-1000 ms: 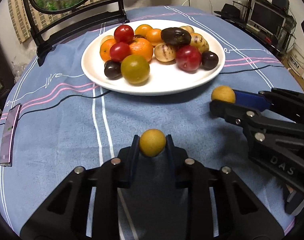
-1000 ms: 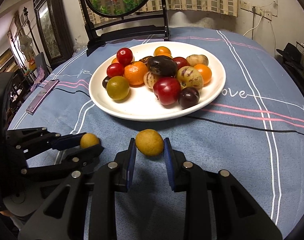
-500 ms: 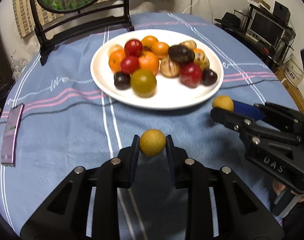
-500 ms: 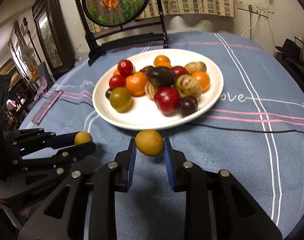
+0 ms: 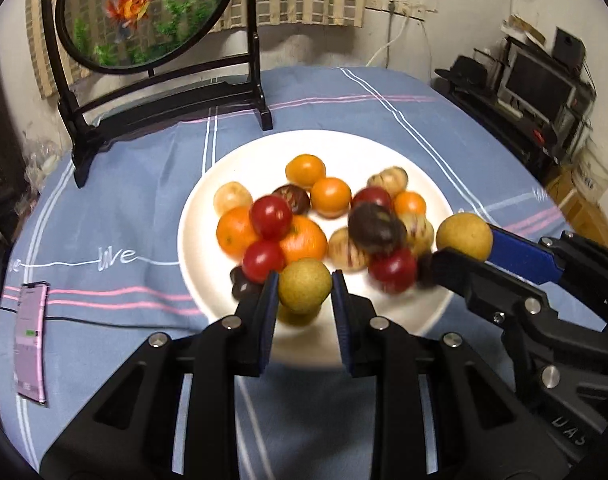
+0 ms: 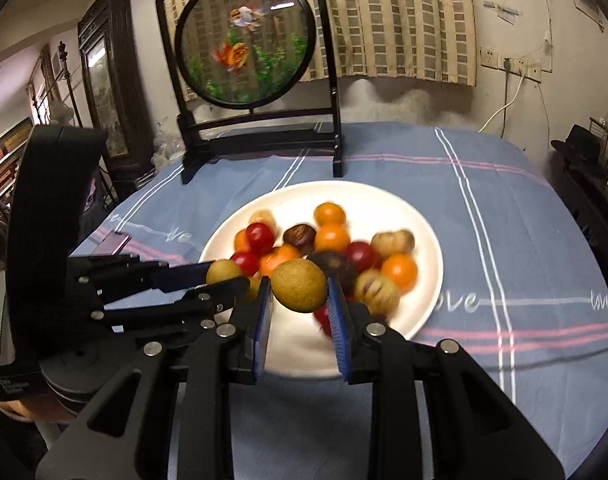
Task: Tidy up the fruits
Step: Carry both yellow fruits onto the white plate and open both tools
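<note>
Fruits carried to the plate, one in each claw.
My left claw (image 5: pixel 304 294) clenches a round yellow-green fruit (image 5: pixel 304 285) at frame centre over the white round plate (image 5: pixel 224 184); my right claw (image 6: pixel 299 300) grips its twin (image 6: pixel 299 285). Next, I judge: lower, release beside the pile.

The tablecloth (image 6: pixel 504 240) bears white script "love" beside the plate (image 6: pixel 432 280), repeated at its right edge

Left tool (image 5: pixel 304 304) and right tool (image 6: pixel 300 308) side by side, raised, both pointing forward, jaws narrowed with each gripping a load.
</note>
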